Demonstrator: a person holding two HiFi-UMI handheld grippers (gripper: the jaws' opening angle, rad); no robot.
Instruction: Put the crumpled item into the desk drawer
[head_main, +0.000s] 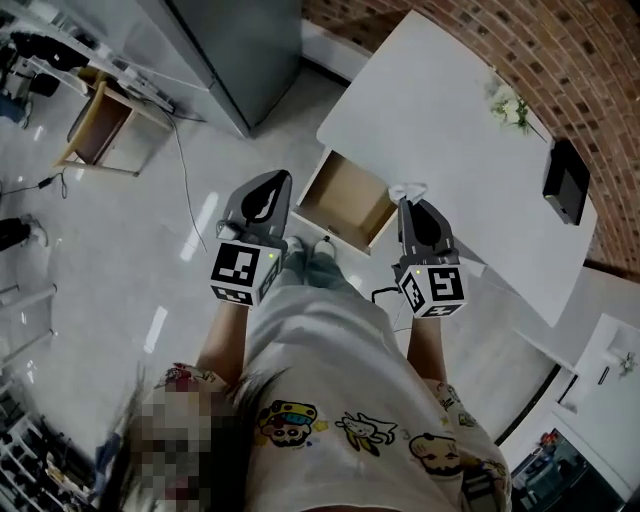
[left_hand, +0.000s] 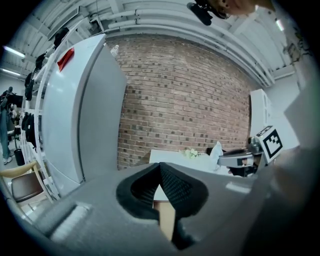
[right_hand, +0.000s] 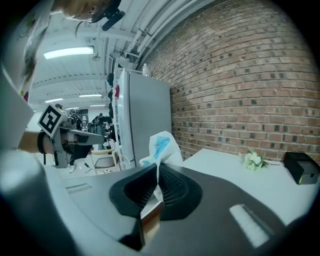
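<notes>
White-and-blue crumpled plastic bag (right_hand: 161, 144) was clamped in the right gripper (head_main: 408, 205) jaws, protruding past their tips. In the head view the open drawer (head_main: 345, 203) lay just left of that gripper, at frame centre. Left gripper (head_main: 272, 185) jaws were closed on nothing.

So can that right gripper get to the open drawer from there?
Probably yes. The right gripper, shut on the crumpled item, hovers just beside the drawer, which stands open with nothing visible between them.
</notes>
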